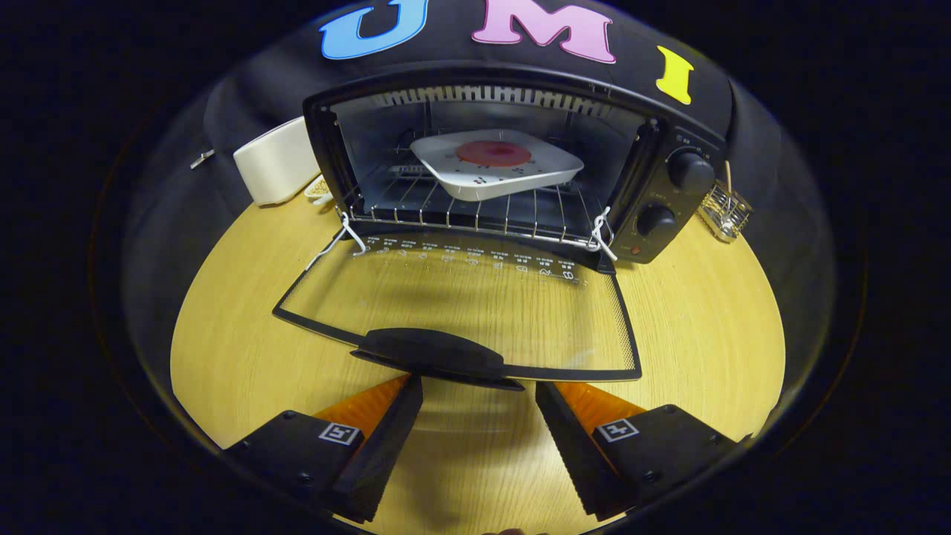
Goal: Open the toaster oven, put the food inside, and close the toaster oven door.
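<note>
No legible text anywhere on the hardware. Glass door (475, 312) of the toaster oven (490, 163), lying open: a row of small white printed marks and icons along the hinge edge, too small to read. Control panel: tiny markings around the two knobs (689, 171), also unreadable. Plate (496, 165) on the rack: small dark marks near the rim, not text I can resolve. Fingers (349, 435): each carries a square black-and-white fiducial tag, pattern only, no characters.
</note>
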A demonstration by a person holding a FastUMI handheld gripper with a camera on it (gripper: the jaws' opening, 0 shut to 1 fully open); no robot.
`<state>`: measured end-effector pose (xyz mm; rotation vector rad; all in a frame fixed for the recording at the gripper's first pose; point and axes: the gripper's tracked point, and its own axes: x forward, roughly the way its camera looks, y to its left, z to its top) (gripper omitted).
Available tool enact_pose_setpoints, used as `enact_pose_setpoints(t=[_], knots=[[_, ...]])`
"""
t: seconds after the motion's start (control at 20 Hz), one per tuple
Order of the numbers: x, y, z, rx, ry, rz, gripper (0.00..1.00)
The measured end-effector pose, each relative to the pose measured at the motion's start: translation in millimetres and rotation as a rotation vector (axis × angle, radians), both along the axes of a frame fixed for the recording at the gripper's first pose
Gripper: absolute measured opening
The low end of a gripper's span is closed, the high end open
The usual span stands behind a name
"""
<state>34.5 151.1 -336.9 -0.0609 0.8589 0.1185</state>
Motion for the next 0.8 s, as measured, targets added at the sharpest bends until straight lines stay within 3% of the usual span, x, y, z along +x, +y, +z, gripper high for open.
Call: enact_pose_setpoints(t=[0.3, 0.45, 0.6, 0.8], knots=[[-5, 6, 61, 0.1, -0.139, -0.053, 0.99], [20, 9, 110, 0.104, -0.281, -0.052, 0.97], [36, 9, 141, 0.141, -0.337, -0.077, 0.98], [26, 4, 200, 0.126, -0.482, -0.068, 0.98]])
